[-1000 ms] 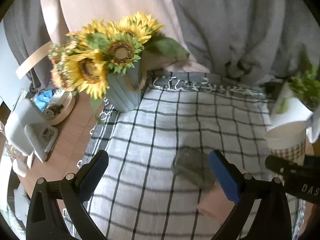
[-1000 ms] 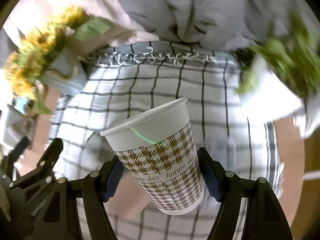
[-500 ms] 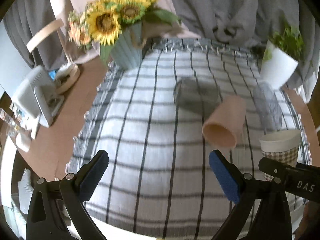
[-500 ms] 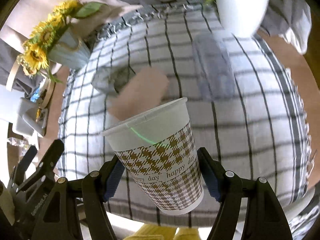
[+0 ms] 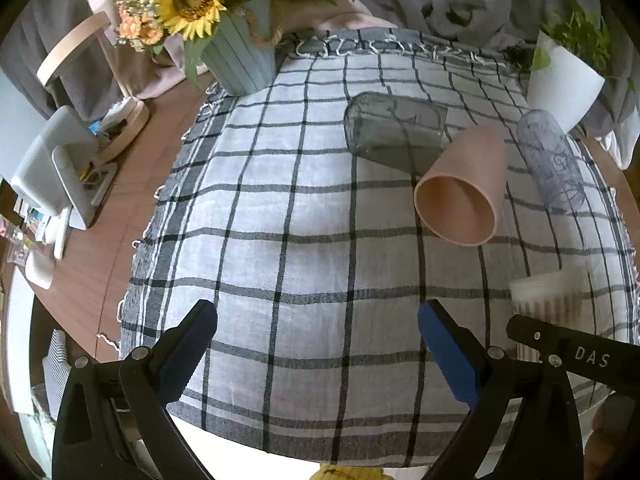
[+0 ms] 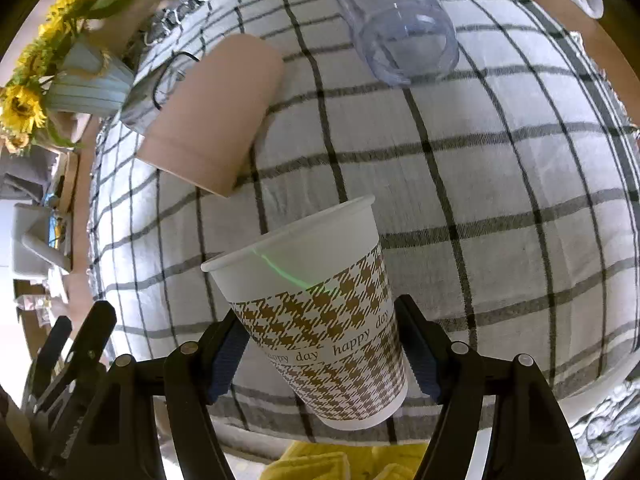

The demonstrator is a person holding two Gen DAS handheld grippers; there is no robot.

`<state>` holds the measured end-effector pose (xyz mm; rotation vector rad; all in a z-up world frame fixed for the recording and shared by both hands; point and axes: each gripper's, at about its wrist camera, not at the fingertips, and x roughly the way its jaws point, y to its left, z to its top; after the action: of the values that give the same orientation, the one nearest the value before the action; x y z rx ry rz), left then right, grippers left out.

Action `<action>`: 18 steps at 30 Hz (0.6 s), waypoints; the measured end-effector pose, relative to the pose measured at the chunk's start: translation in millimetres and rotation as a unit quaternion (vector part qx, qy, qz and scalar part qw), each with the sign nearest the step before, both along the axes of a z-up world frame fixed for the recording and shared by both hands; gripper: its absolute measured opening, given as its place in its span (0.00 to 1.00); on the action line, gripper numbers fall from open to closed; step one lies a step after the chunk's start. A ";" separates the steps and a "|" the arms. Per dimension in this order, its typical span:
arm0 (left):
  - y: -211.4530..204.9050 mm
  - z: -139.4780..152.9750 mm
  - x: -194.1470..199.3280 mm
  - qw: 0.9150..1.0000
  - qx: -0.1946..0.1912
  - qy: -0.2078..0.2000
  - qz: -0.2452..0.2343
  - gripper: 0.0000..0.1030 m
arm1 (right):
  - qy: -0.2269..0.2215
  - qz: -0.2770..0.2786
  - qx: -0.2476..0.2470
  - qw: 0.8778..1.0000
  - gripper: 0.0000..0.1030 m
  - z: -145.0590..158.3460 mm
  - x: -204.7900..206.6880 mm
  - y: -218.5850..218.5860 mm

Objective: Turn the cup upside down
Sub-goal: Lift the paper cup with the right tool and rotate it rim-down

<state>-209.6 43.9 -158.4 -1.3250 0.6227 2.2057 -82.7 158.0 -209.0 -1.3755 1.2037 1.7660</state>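
Right gripper (image 6: 324, 350): we hold the paper cup (image 6: 320, 312) with the jaws closed on its lower patterned band, one blue pad on each side.
Cup: it is off the cloth (image 6: 500, 208), above the near edge of the desk, rim pointing away from us and tilted; in the left view it shows blurred at the right, behind the other gripper's finger.
Left gripper (image 5: 316, 344): jaws wide apart and holding nothing, hanging over the near-left part of the cloth.
Neighbours: a pink cup (image 6: 216, 116) lies on its side toward the left middle of the cloth, a clear cup (image 6: 396, 24) lies toward the far right, and a grey glass (image 5: 394, 130) lies behind the pink one.
Step, as we judge it: turning the cup over so the rim faces down.
Doing it well: we should roll the wrist around the cup's axis of grip and keep the squeeze light, since thin paper walls dent easily.
Landing spot: the bare checks at the near middle look best, well apart from the pink cup.
Release: we should part the jaws only when the whole rim sits flat.
Risk: a tilted rim could tip the cup onto its side.
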 end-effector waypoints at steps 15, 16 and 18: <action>-9.5 33.6 49.0 0.995 0.075 0.046 -0.049 0.99 | 0.049 -0.038 0.135 0.989 0.81 80.7 50.5 -32.1; -8.5 36.4 56.6 0.994 0.085 0.045 -0.057 0.99 | 0.047 -0.044 0.159 0.985 0.81 90.2 61.1 -36.9; -6.0 40.7 78.6 0.990 0.110 0.045 -0.075 0.99 | 0.040 -0.050 0.191 0.980 0.81 102.2 79.0 -41.3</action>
<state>-131.0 37.8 -117.7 -1.0389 0.4782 2.1488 -3.7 116.7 -106.8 -1.0131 0.8941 1.8748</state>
